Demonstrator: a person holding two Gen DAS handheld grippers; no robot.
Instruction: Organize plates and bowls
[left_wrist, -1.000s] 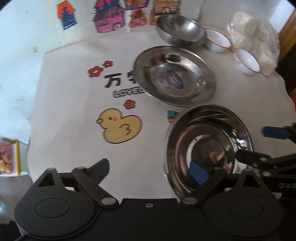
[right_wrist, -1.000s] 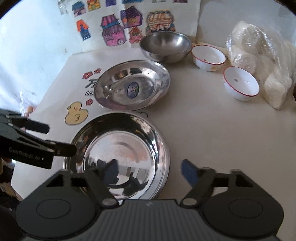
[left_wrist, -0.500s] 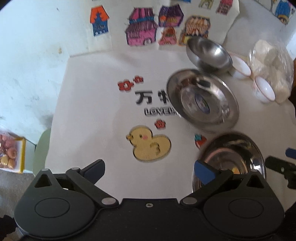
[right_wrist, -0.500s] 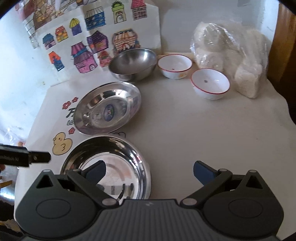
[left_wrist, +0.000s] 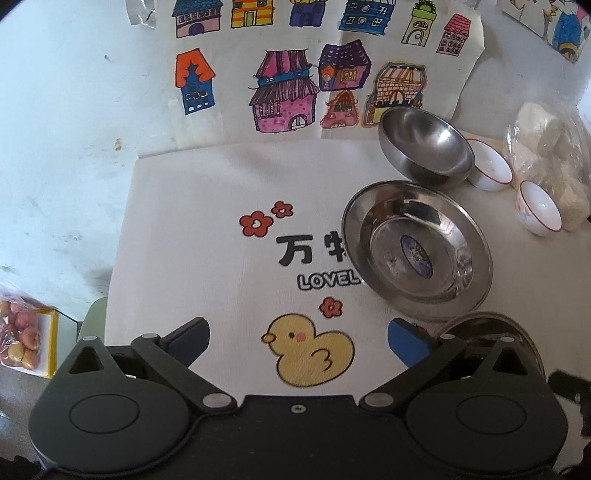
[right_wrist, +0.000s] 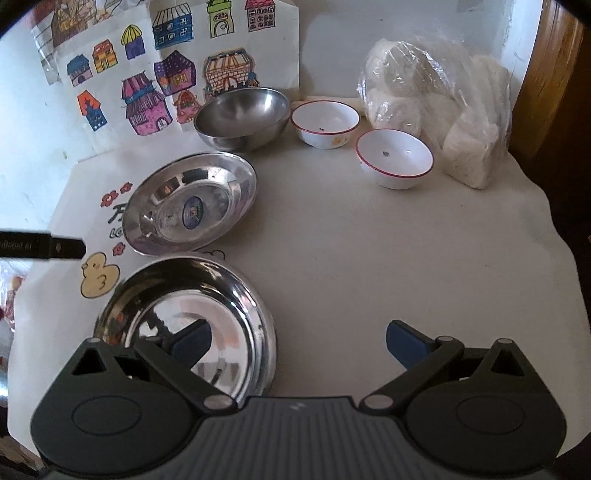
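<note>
Jaws of left gripper (left_wrist: 298, 341) and right gripper (right_wrist: 298, 341) have just been opening, now wide, empty. Two steel plates (right_wrist: 192, 206) ahead unstacked; bowls (right_wrist: 395, 158) beyond, unsorted. Task barely begun.

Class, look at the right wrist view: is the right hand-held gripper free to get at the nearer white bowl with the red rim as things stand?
Probably yes. The right hand-held gripper is open and empty, and only bare table lies between it and the nearer white bowl. The plastic bag sits behind the bowl, not in the way.

Two shiny steel plates (right_wrist: 190, 206) (right_wrist: 184, 317) lie upright near the steel bowl (right_wrist: 242, 112), the stickered one just before it, with two red-rimmed white bowls (right_wrist: 325, 122) (right_wrist: 394, 157) to its right.
</note>
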